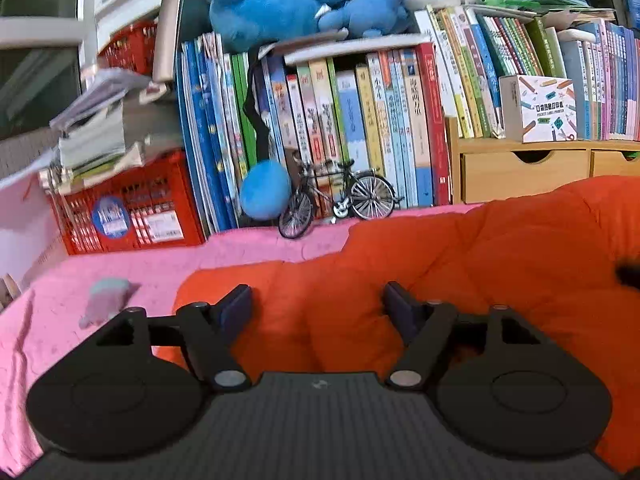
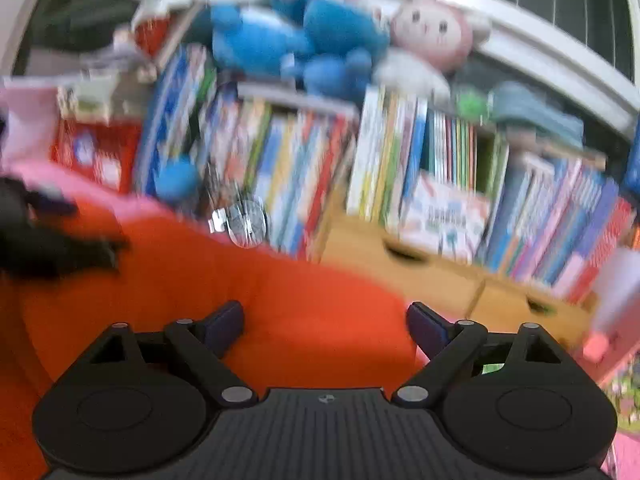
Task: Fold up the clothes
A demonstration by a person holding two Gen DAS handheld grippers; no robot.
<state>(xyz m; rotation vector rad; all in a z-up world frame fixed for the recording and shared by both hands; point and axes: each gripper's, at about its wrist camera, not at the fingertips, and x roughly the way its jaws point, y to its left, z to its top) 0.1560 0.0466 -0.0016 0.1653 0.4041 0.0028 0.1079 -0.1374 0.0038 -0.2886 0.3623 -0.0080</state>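
Observation:
An orange padded garment (image 1: pixel 460 264) lies crumpled on a pink sheet (image 1: pixel 132 268). My left gripper (image 1: pixel 318 304) is open and empty, its fingers spread just above the garment's near left part. The garment also shows in the blurred right wrist view (image 2: pixel 260 300). My right gripper (image 2: pixel 326 322) is open and empty over the garment's right edge. A dark blurred shape at the left of the right wrist view (image 2: pixel 48 240) looks like the other gripper.
A row of upright books (image 1: pixel 340 128) lines the back, with blue plush toys (image 1: pixel 288 0) on top. A model bicycle (image 1: pixel 336 200), a red crate (image 1: pixel 132 208) and wooden drawers (image 1: pixel 524 172) stand behind the sheet. A small grey-pink cloth piece (image 1: pixel 106 296) lies at left.

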